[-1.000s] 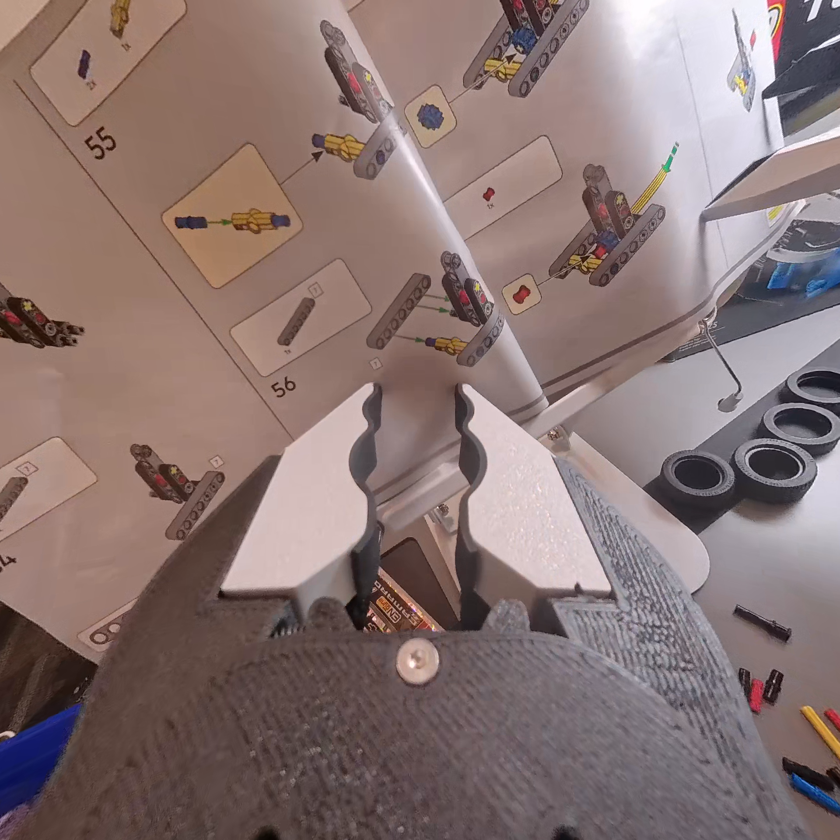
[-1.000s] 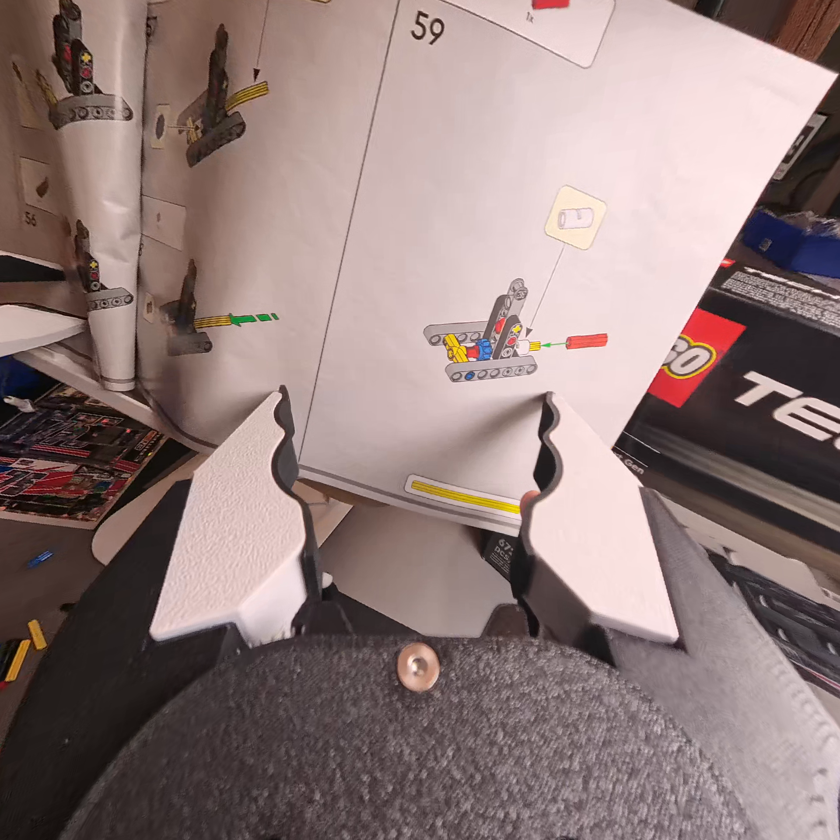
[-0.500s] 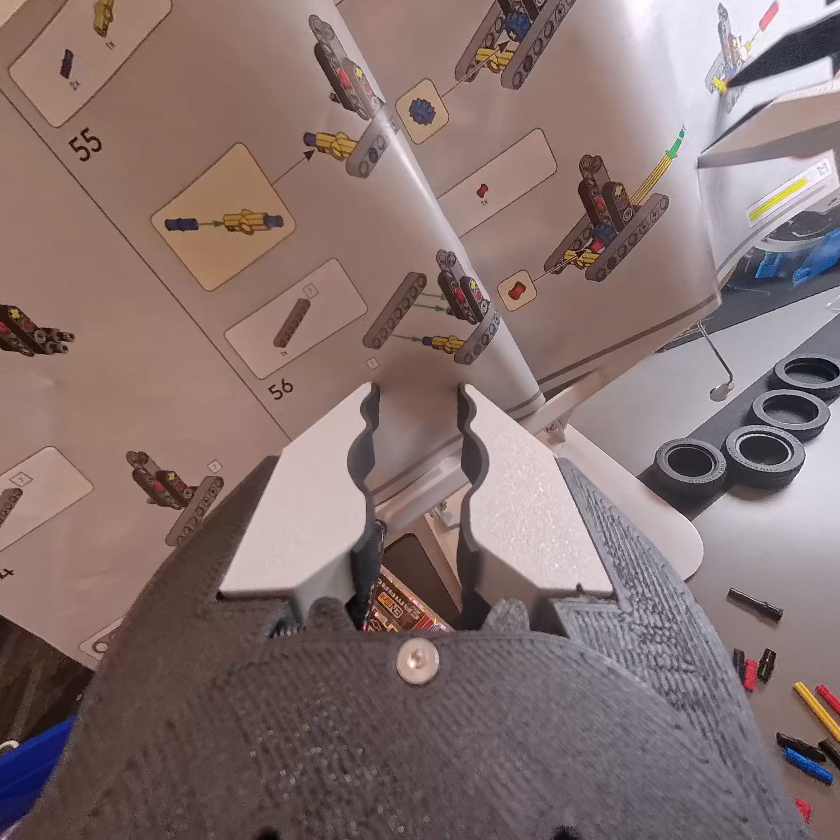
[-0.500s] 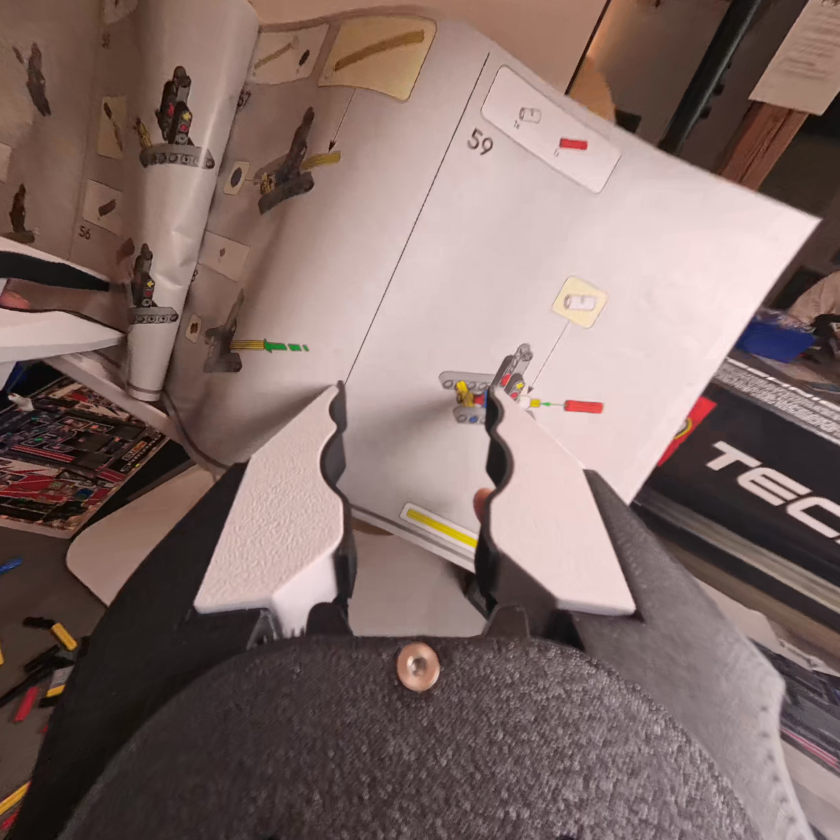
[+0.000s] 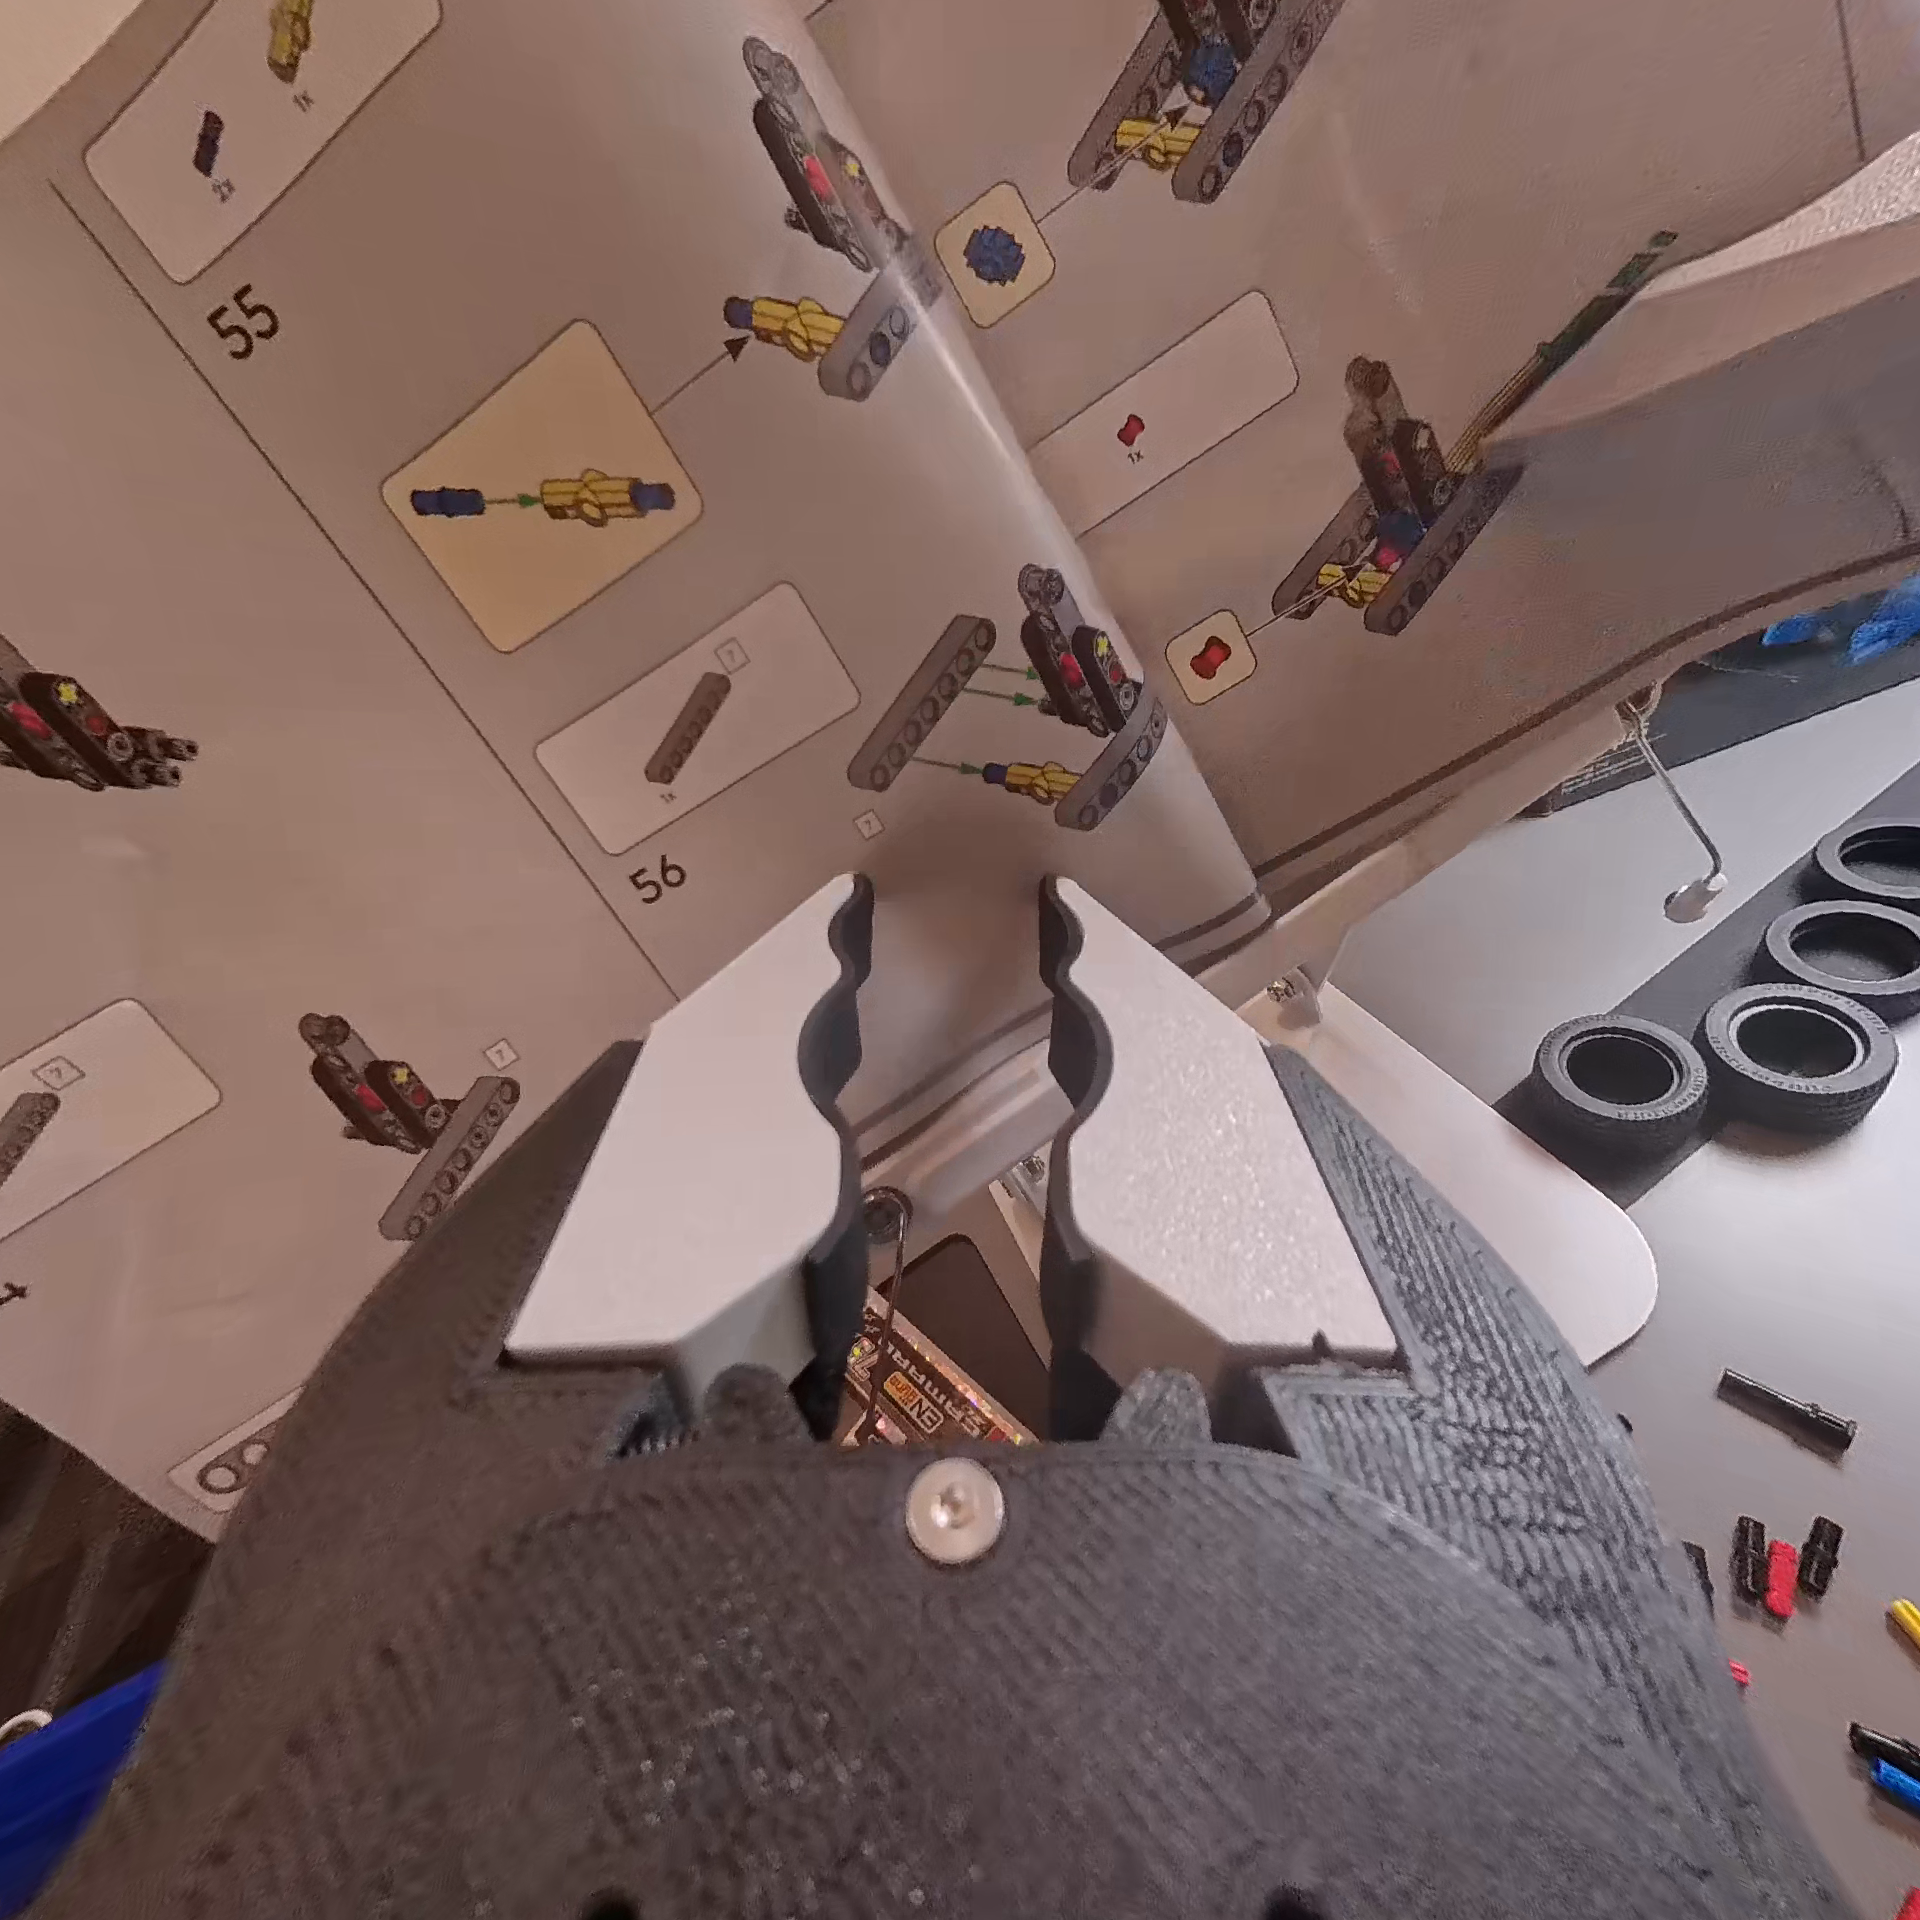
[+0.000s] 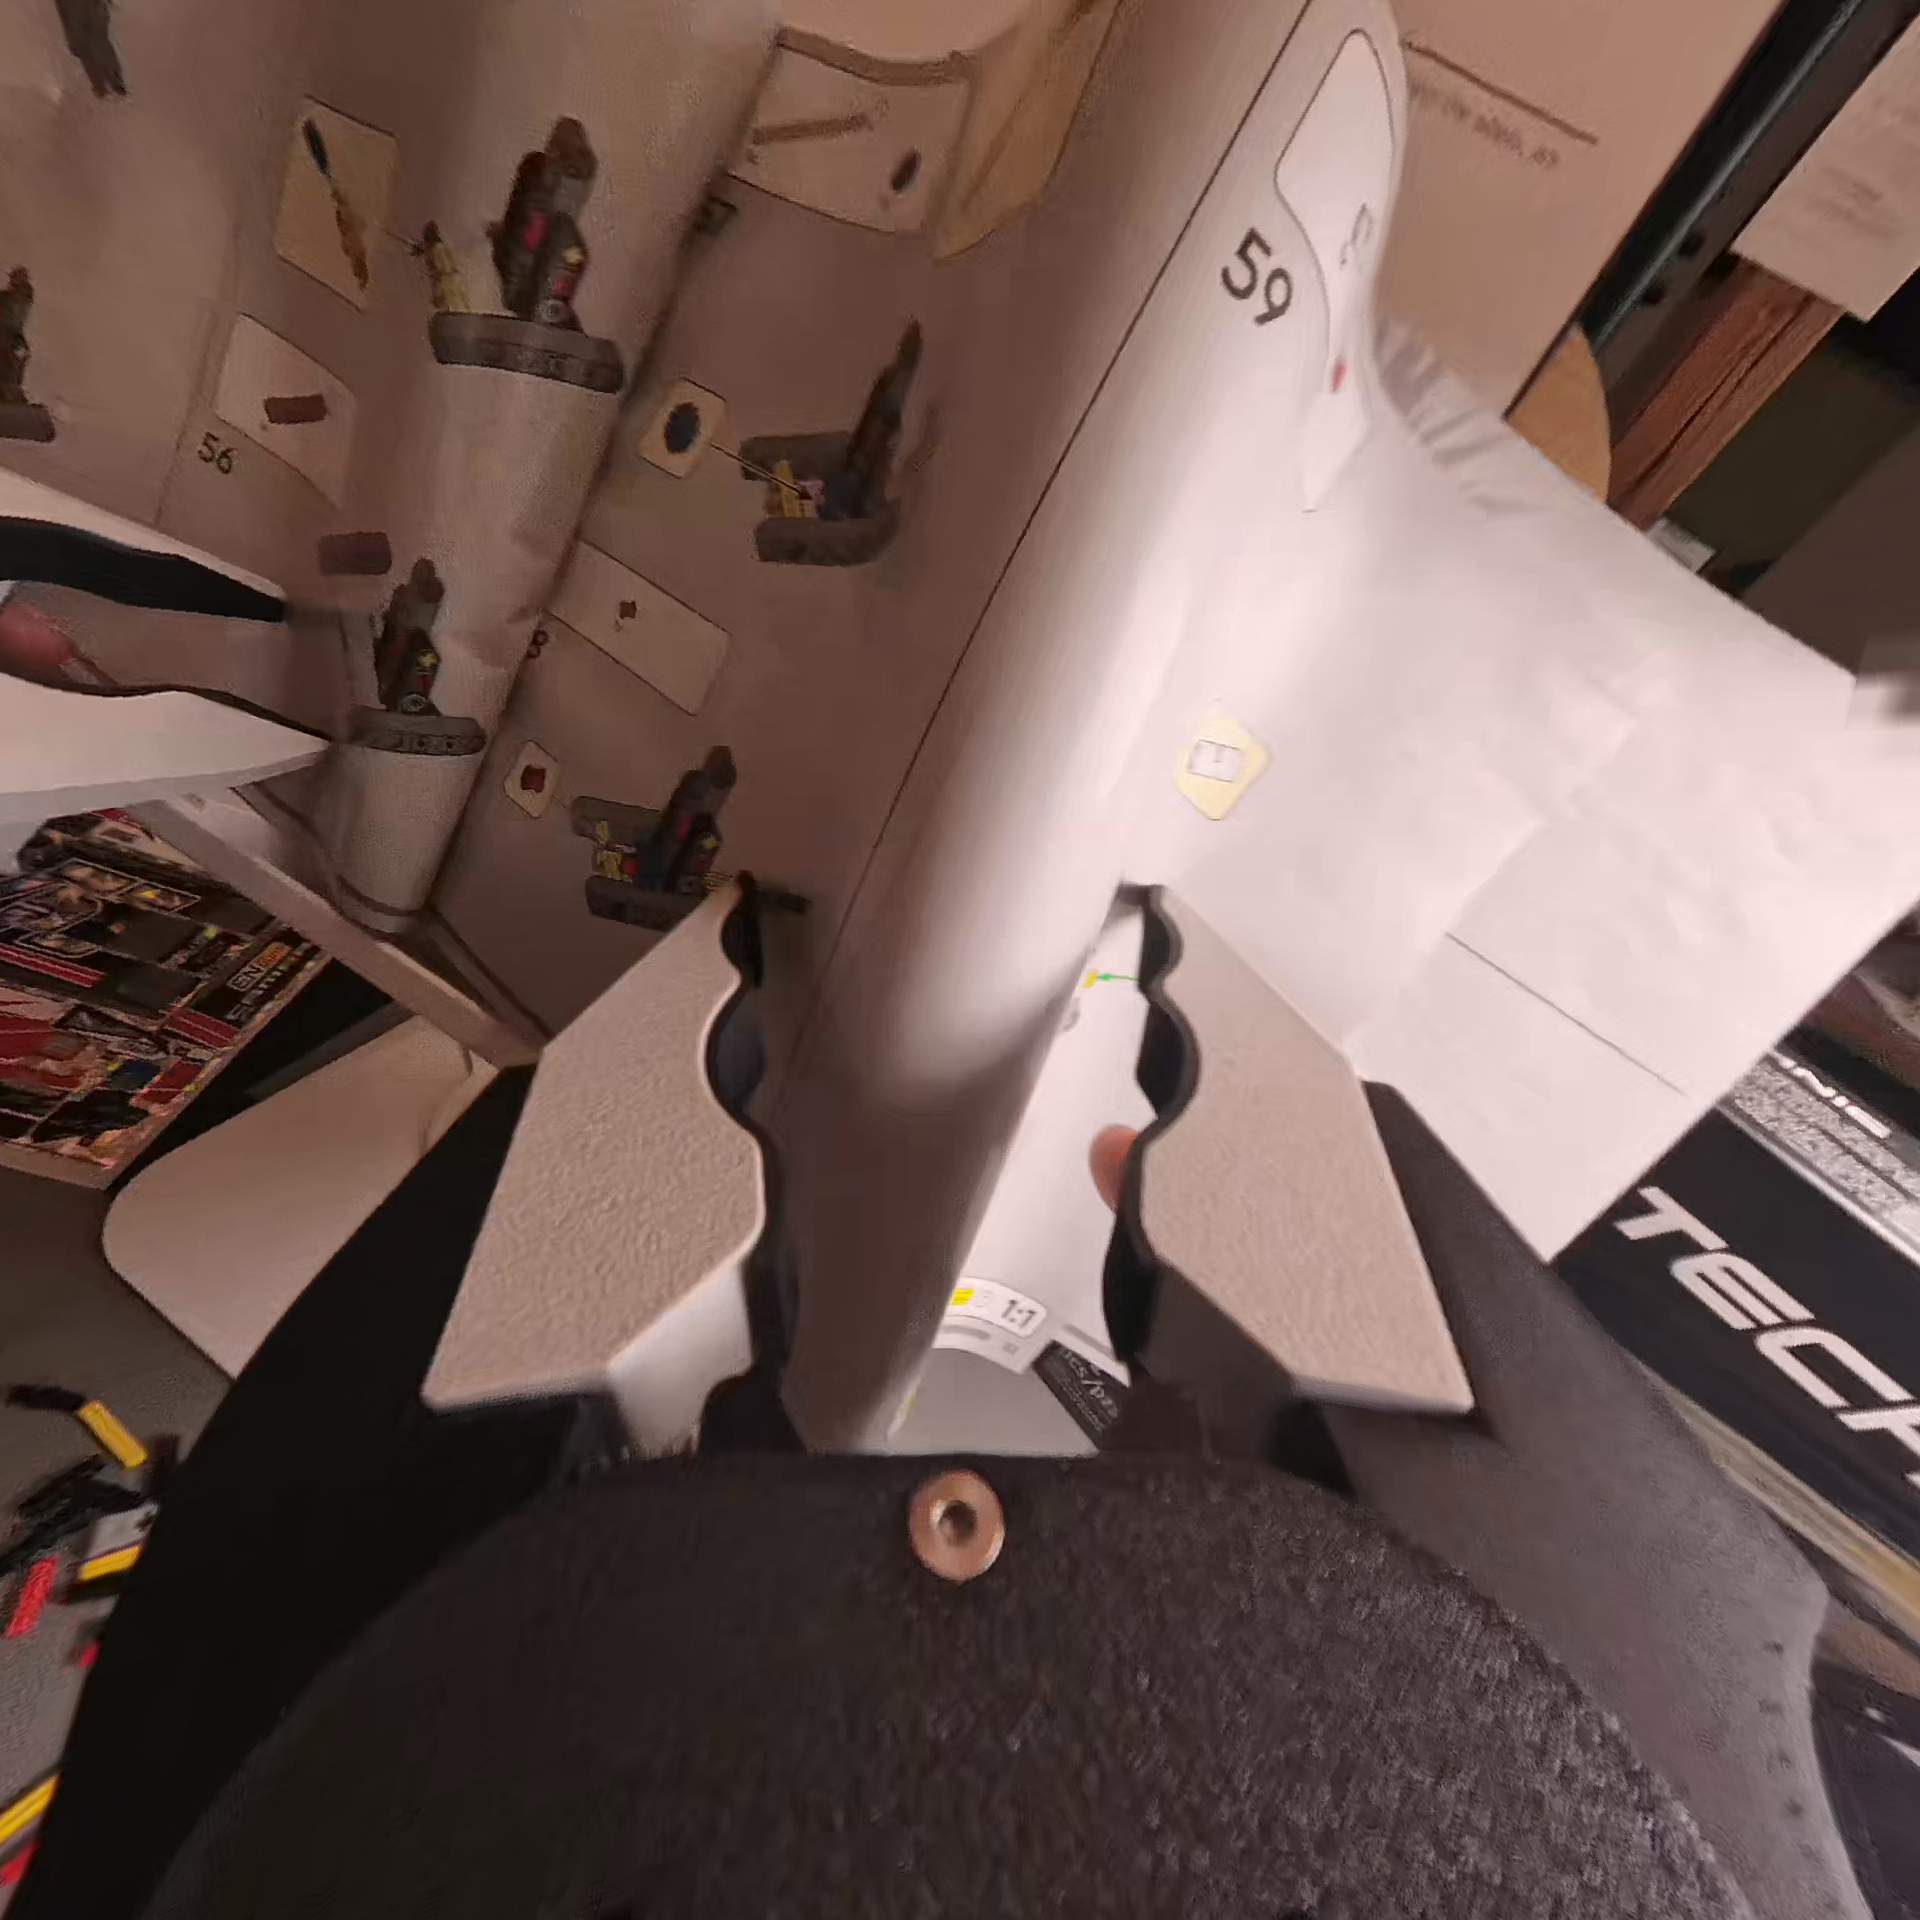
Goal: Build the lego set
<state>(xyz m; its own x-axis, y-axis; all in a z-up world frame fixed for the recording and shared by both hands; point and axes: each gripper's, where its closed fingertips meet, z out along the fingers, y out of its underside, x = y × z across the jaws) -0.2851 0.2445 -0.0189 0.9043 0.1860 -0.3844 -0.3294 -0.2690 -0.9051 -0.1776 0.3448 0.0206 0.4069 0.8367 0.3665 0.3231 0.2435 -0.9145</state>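
Hobby table: building-set manual (image 5: 623,520), tyres (image 5: 1621,1081)

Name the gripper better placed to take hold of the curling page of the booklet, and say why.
Right. The right gripper has its open fingers on either side of the curling page. The left gripper points at the flat left page, with no sheet between its fingers.
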